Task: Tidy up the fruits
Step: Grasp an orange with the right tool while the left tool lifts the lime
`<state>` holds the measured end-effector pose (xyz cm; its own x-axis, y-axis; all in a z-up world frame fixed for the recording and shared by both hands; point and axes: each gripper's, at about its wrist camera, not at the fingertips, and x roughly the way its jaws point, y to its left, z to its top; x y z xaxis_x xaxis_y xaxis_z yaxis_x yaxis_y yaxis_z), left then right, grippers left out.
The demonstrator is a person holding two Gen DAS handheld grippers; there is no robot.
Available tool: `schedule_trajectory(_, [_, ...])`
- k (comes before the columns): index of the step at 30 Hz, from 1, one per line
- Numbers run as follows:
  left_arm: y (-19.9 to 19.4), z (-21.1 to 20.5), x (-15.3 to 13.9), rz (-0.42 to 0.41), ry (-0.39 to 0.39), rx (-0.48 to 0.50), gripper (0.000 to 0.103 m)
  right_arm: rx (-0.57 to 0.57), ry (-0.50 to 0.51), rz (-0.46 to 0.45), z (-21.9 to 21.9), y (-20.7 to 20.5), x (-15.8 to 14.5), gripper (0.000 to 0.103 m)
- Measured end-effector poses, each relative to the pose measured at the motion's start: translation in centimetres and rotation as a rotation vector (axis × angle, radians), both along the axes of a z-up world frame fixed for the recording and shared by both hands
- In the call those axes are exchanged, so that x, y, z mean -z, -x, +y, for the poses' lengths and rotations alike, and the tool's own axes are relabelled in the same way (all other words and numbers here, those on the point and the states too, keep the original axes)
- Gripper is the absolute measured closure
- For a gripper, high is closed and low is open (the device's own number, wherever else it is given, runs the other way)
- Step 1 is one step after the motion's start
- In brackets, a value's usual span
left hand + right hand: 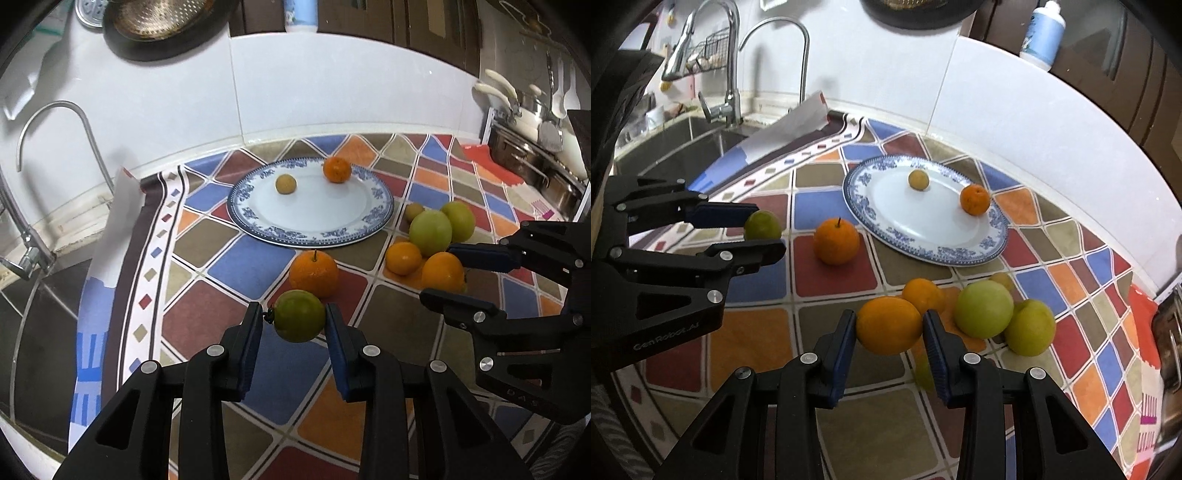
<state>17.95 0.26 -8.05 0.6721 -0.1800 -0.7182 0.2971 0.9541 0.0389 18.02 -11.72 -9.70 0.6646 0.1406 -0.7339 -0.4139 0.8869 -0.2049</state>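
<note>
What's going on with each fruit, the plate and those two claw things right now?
Left gripper: shut on green citrus.
Right gripper: shut on orange fruit.
Plate: on the cloth, holding a small orange and a small tan fruit.
Stemmed orange: loose on the cloth.
Two green apples: on the cloth, touching.

Black gripper (blue pads, silver screws)

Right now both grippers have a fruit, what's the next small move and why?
Probably carry both toward the plate. The left gripper grips a green fruit, the right gripper an orange, and the plate, holding only two fruits, has room.
</note>
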Motion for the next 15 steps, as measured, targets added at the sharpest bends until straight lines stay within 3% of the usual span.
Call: schedule_trajectory(15, [2.9, 0.1, -3.5, -0.098, 0.017, -0.052, 0.069, 0.039, -0.119, -0.067, -2.0, 1.6, -3.7, 0.065])
